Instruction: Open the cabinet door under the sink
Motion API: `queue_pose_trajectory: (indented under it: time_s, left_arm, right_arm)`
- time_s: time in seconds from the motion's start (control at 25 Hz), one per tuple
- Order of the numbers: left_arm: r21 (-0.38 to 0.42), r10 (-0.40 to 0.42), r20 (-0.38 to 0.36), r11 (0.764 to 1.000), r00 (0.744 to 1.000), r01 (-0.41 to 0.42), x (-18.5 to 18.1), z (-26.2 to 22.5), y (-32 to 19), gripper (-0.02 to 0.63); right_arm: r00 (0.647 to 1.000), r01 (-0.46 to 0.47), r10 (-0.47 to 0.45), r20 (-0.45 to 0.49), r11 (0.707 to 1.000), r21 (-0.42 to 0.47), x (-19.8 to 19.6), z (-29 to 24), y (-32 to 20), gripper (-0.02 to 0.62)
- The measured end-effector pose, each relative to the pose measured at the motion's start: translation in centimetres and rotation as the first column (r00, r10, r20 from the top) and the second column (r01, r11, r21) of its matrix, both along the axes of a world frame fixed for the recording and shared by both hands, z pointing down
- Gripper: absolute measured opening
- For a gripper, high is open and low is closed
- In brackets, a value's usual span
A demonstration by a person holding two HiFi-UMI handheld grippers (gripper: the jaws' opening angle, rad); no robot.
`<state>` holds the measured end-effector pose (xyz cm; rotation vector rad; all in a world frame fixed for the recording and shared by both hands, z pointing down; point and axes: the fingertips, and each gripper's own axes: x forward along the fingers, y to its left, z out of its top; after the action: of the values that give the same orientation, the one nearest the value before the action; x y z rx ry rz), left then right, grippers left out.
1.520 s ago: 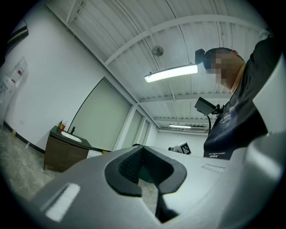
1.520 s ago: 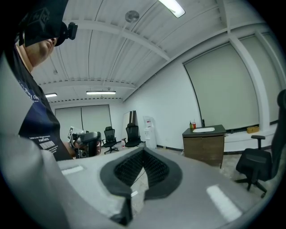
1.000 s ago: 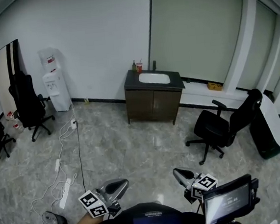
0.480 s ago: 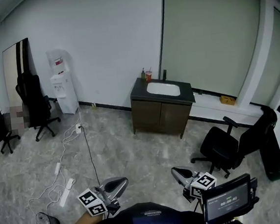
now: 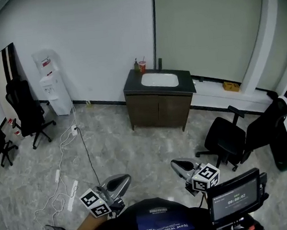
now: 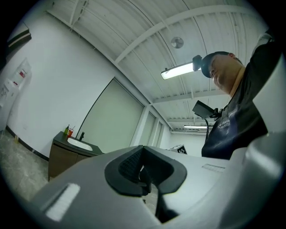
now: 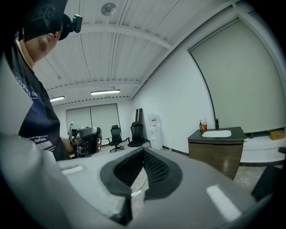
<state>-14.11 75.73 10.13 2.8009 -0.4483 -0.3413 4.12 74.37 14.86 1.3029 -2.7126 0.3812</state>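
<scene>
Facing the cabinet (image 5: pixel 160 119) from well across the floor, both tongs empty.

You are holding the left tongs (image 5: pixel 123 179) and the right tongs (image 5: pixel 175 164) close to your body, each pair pressed together on nothing. The cabinet is standing well apart from both, straight ahead under the sink (image 5: pixel 159 79), with its two doors (image 5: pixel 144 111) facing you and their seam running upright. The right tongs are sitting slightly nearer the cabinet's middle. A black office chair (image 5: pixel 226 138) is standing off the cabinet's right front corner.
</scene>
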Motion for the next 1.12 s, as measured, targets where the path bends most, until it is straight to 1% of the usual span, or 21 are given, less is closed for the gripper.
queue_pose_trajectory:
  time_s: [0.12,0.32,0.44,0.6,0.76,0.92,1.12]
  left_arm:
    - [-0.02,0.041,-0.014,0.999,0.999,-0.042,0.6,0.7,-2.7,0.0]
    - [0.006,0.123,-0.04,0.992,0.992,-0.122,0.8,0.6,-9.4,0.0]
    - [0.012,0.161,-0.04,0.987,0.986,-0.161,-0.1,0.2,-14.1,0.0]
    - [0.035,0.199,-0.029,0.98,0.98,-0.198,-2.0,-0.7,-19.7,0.0]
    - [0.032,0.216,-0.023,0.976,0.976,-0.215,-3.1,-0.4,-24.7,0.0]
    - [0.022,0.215,-0.031,0.977,0.976,-0.214,-3.2,-0.2,-28.6,0.0]
    - [-0.009,0.187,-0.026,0.982,0.982,-0.188,-2.0,1.2,-32.5,0.0]
  right_arm:
    - [0.999,-0.035,0.035,-0.005,0.999,-0.018,0.3,0.6,-2.0,0.001]
    - [0.993,-0.109,0.109,-0.035,0.994,-0.003,0.6,0.4,-7.4,0.0]
    - [0.986,-0.161,0.161,-0.033,0.987,0.003,0.1,-0.4,-11.2,0.001]
    - [0.979,-0.195,0.196,-0.05,0.98,0.022,-1.7,-1.4,-16.3,0.001]
    - [0.974,-0.226,0.226,-0.035,0.974,0.007,-2.5,-1.2,-21.1,0.001]
    - [0.976,-0.214,0.213,-0.049,0.977,-0.009,-3.1,-0.7,-24.7,0.001]
    - [0.978,-0.209,0.207,-0.038,0.977,-0.035,-0.9,0.5,-29.0,0.002]
